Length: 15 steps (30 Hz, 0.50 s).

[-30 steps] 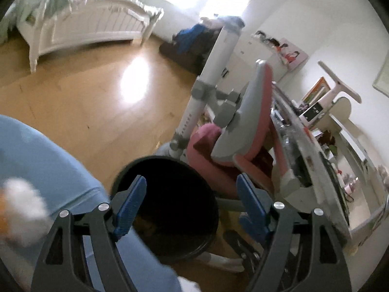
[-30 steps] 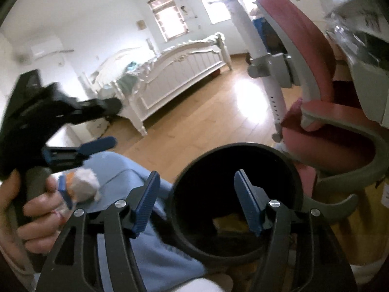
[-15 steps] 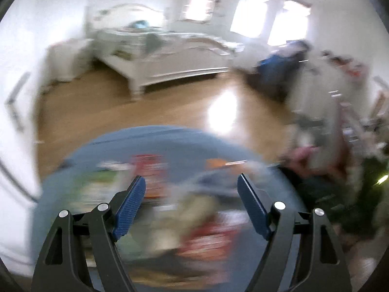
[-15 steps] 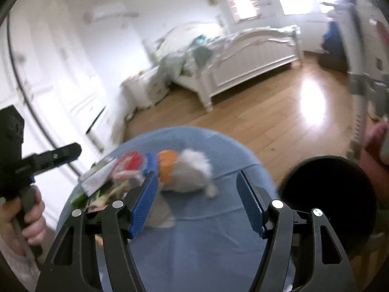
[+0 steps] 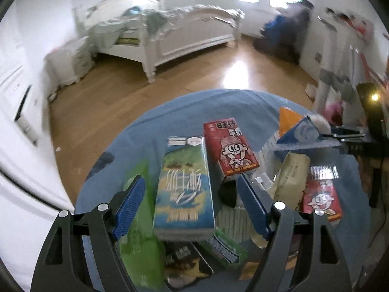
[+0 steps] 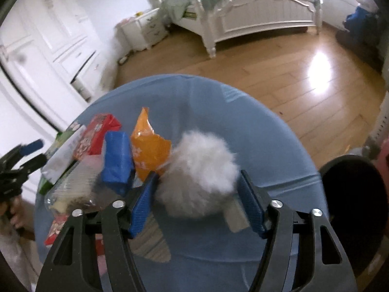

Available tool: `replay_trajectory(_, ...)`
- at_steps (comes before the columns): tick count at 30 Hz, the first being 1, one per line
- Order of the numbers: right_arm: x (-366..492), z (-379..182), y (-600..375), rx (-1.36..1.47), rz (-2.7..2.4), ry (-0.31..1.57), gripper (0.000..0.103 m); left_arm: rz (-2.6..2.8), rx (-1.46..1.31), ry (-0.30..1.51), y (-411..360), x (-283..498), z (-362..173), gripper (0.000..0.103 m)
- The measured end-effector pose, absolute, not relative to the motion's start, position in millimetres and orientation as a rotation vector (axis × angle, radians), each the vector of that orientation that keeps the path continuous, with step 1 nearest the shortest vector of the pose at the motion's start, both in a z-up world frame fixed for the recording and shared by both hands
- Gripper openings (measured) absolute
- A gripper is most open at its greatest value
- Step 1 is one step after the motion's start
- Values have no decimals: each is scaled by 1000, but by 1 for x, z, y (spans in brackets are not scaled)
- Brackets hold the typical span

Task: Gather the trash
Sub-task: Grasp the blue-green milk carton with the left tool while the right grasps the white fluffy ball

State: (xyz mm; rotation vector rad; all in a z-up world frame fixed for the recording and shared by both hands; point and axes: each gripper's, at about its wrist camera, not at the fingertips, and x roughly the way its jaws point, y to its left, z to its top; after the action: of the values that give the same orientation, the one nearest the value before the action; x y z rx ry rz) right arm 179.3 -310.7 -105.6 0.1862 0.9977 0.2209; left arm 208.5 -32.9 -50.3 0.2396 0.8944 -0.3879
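Observation:
A round table with a blue cloth (image 5: 145, 131) (image 6: 267, 126) holds a heap of trash. In the left wrist view my left gripper (image 5: 192, 202) is open, its jaws either side of a blue-green drink carton (image 5: 184, 189); a red milk carton (image 5: 229, 146) lies just beyond. In the right wrist view my right gripper (image 6: 198, 200) is open around a white fluffy ball (image 6: 199, 175), not squeezing it. An orange wrapper (image 6: 148, 148) and a blue pack (image 6: 116, 160) lie to its left. The black trash bin (image 6: 352, 206) stands at the right, by the table edge.
More wrappers, a second red carton (image 5: 321, 199) and a green packet (image 5: 141, 241) crowd the heap. A white bed (image 6: 262, 12) stands across the wooden floor (image 6: 279, 68). White cupboards (image 6: 48, 48) are on the left. A pink chair (image 6: 383, 150) is beside the bin.
Both grippers have swung from over the black bin to the table. The left one now straddles the blue-green carton, the right one the white fluffy ball.

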Motion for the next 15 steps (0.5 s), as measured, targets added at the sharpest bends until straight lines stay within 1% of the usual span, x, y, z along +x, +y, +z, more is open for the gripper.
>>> replay_trajectory(1,174,-103,-311,193,223,972,44,-382,266,915,-36,218,-56,77)
replay_trajectory(8,134,-76,-322,261,254,855,43,-390,287,1034,-36,254,-77,76)
replay_trajectory(9,128,-73,-322,253,253,845,43,-396,284,1046,-36,258,-79,72)
replay_trajectory(10,122,-71,-323,247,251,836,43,-409,274,1055,-37,261,-81,51)
replay_trajectory(11,116,-69,-327,248,249,832,43,-411,269,1069,-37,258,-84,49)
replay_trajectory(15,100,-66,-337,281,249,816,43,-388,270,997,-39,239,-71,48)
